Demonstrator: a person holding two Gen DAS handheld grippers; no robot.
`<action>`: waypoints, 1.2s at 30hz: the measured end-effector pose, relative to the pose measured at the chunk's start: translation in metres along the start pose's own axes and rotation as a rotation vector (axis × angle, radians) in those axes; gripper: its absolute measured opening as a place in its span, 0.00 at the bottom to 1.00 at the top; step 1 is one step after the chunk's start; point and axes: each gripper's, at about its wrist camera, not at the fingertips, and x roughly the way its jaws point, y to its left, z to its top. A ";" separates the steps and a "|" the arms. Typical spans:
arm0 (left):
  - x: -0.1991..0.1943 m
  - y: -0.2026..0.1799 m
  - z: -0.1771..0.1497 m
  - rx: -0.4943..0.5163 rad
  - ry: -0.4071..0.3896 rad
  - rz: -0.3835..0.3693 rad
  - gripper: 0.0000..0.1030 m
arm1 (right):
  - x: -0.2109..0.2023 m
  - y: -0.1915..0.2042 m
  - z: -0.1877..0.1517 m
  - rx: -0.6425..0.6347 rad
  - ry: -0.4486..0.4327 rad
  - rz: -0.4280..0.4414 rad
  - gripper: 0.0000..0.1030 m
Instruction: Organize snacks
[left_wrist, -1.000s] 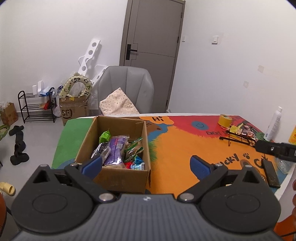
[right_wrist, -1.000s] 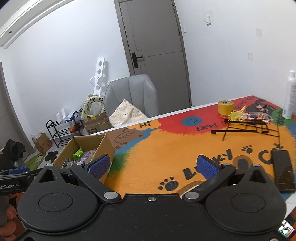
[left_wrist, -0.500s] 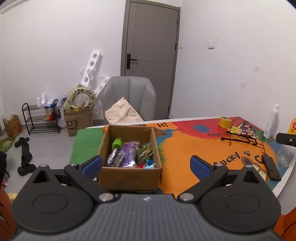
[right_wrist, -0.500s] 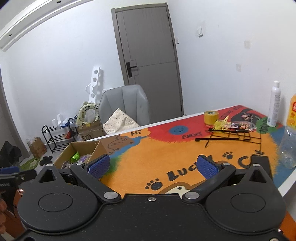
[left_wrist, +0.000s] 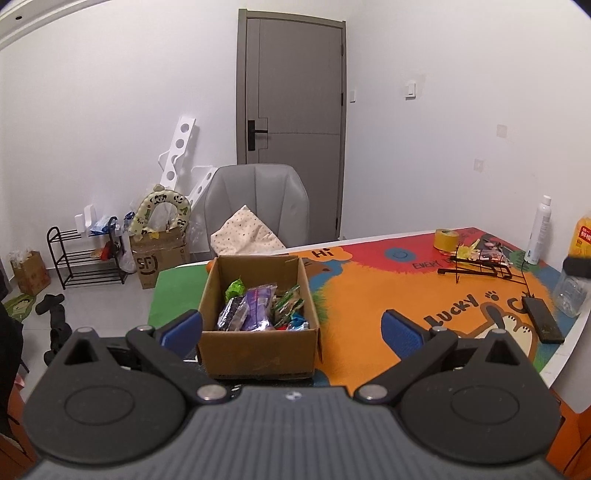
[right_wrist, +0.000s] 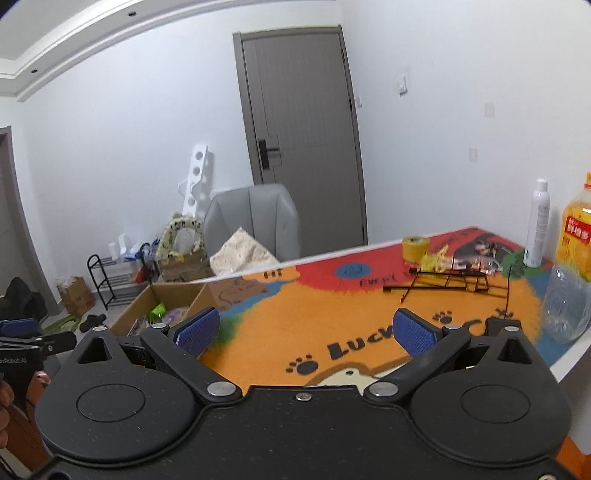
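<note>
Both tongs wide, empty: left tongs (left_wrist: 291, 328) behind cardboard box (left_wrist: 258, 347); right tongs (right_wrist: 306, 330) over table (right_wrist: 332, 317). Risk: glossy snack packets (left_wrist: 258, 306) overlap, so pinching may lift two.

Both grippers are just held up in the air with nothing in them. Left gripper (left_wrist: 291, 328) has its blue pads spread wide, and the right gripper (right_wrist: 306, 330) is spread the same way.

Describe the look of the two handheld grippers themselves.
The left gripper has a ribbed grey body, black linkage arms with round discs and silver pivot bolts, and blue textured pads. The right gripper matches it, but its body is speckled black. No cables or sleeves show.
</note>
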 end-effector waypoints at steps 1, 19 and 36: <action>0.001 -0.001 0.000 0.004 -0.001 0.001 0.99 | 0.004 0.000 -0.001 -0.004 0.017 0.003 1.00; 0.004 0.002 -0.004 -0.004 0.015 0.001 0.99 | 0.015 0.006 -0.012 -0.009 0.060 -0.016 1.00; 0.006 0.006 -0.004 -0.014 0.029 -0.004 0.99 | 0.016 0.022 -0.014 -0.072 0.097 0.031 1.00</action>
